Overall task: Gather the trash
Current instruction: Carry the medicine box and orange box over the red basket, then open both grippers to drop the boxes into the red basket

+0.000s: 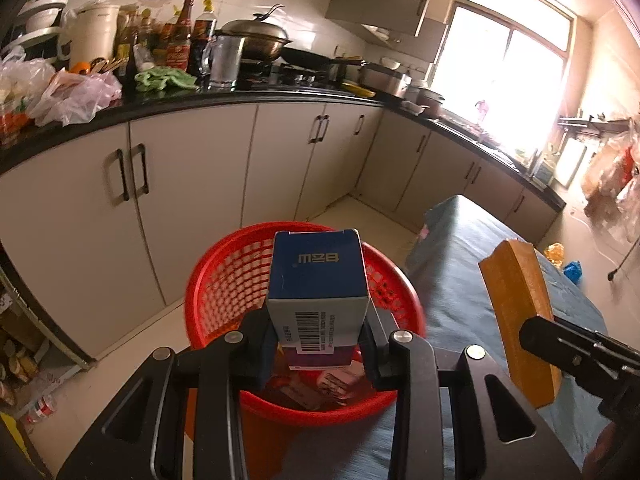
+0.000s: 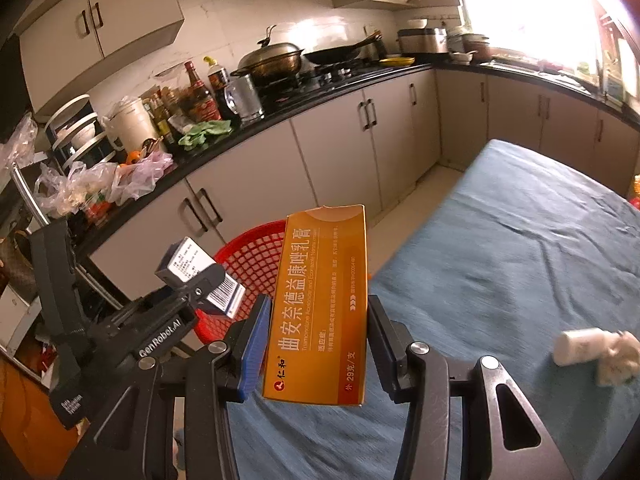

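Blue box (image 1: 318, 280), a small carton with a barcode on its lower face, sits clamped between the fingers of the left gripper (image 1: 318, 344), which press on it from both sides. It stands upright in the grip, directly above the red basket (image 1: 224, 280), a round mesh bin on the pale floor beside the table. Inside the basket a few scraps of packaging (image 1: 332, 384) already lie at the bottom.

The right gripper (image 2: 316, 344) holds an orange box (image 2: 320, 304), a long flat carton printed with Chinese text; one finger carries a blue pad (image 2: 252, 344) against the carton's left edge and the other finger meets its right edge, so the carton is gripped across its width. From the left wrist view this orange carton appears edge-on to the right of the basket, above the table.

A blue cloth (image 2: 520, 248) covers the table. On it, near the right edge of the right wrist view, lie a small white bottle (image 2: 580, 346) on its side and a crumpled white tissue (image 2: 618, 356), touching or just beside each other.

Behind runs a dark countertop (image 1: 200, 100) crowded with sauce bottles (image 1: 184, 36), plastic bags (image 1: 76, 92), a green cloth (image 1: 164, 79) and a lidded wok (image 1: 256, 38), over pale cabinet doors (image 1: 192, 184).
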A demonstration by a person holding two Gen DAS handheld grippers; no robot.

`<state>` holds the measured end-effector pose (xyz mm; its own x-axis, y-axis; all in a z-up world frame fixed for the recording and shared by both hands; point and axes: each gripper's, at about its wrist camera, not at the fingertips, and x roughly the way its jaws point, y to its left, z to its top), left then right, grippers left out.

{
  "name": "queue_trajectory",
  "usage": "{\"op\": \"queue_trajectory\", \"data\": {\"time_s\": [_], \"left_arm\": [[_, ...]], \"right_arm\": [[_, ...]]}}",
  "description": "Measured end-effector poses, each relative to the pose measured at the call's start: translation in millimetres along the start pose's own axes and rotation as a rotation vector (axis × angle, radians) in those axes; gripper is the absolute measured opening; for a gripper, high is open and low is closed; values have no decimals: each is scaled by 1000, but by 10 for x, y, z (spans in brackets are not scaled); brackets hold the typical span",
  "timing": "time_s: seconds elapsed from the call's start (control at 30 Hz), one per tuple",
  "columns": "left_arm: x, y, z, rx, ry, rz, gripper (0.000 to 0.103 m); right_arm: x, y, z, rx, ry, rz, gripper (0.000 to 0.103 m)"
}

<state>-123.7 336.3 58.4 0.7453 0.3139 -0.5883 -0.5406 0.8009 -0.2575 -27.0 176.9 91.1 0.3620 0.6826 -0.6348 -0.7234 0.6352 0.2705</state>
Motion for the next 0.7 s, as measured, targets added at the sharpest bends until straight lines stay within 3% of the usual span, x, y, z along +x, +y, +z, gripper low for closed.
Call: {"op": "queue_trajectory", "data": {"time_s": [0.7], "left_arm": [[358, 229, 13, 3, 64, 40, 33]], "right_arm": [[830, 139, 349, 36, 89, 51, 51]]}}
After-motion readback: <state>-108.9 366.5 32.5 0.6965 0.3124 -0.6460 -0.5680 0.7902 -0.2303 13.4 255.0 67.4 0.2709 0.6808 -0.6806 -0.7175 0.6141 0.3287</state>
